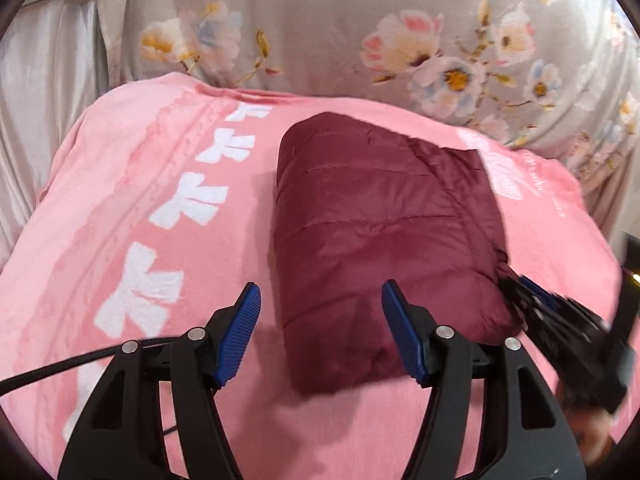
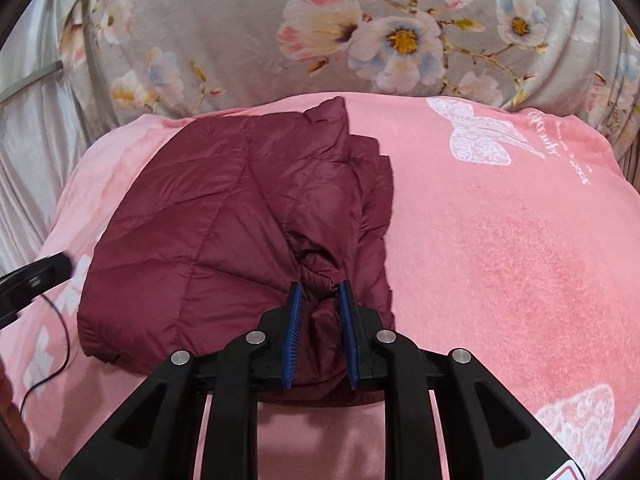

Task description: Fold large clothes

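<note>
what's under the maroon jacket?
The folded maroon puffer jacket lies on a pink blanket with white prints. Whatever sits directly beneath or inside its folds is covered.

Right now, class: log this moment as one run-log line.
left gripper: open, empty | right gripper: shut on maroon jacket | jacket: folded on pink blanket

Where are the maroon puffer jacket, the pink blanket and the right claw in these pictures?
maroon puffer jacket [image 1: 380,216], left wrist view, quilted top panel.
pink blanket [image 2: 500,248], right wrist view, bare plush area right of the jacket.
right claw [image 2: 322,300], right wrist view, between its fingertips, pinching jacket fabric.
</note>
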`<state>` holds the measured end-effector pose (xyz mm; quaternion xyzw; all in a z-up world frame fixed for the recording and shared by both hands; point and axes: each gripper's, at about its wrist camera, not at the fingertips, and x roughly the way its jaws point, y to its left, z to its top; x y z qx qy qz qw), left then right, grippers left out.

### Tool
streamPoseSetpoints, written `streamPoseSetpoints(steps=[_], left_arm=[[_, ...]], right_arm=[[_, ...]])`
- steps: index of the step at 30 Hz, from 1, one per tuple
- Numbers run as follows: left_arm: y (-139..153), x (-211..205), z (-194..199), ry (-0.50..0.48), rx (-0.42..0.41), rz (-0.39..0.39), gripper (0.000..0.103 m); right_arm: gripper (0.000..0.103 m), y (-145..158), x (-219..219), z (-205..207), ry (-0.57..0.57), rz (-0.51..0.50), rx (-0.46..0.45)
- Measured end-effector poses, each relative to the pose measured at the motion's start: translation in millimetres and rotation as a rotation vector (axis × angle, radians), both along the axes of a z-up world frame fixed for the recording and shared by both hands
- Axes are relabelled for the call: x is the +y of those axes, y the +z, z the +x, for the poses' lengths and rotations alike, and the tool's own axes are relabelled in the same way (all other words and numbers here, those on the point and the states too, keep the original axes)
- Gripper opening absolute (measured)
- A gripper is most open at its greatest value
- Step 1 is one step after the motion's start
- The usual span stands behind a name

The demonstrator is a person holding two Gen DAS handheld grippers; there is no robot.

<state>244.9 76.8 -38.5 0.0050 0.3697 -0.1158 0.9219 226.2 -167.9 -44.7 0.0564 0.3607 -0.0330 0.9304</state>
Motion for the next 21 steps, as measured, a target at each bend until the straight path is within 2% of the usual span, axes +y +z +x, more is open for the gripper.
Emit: streamPoseSetpoints(steps=[5,16,20,21], left_arm=[[-30.4,-19.0,19.9,0.022,0.058,0.017,0.061],[-53.9,-31.7,21.5,0.059,0.025,0.079,0.064],[-49.6,-31.7,14.9,0.084,0.012,0.077,0.064],[-46.0,-30.3,10.8,0.087,0.014,0.063,0.062]], right_arm=[[0.018,-19.9,-2.1,5.3,0.004,-0.036,0.067],[0.019,-31.2,-3.1,8.0,-0.003,-0.046,0.086],[0.023,-19.7,-0.9,-6.3,-0.039,-0.05,0.05],[0.029,-16.5,-0.2,-11.8,-0.042,-0.041,0.042]])
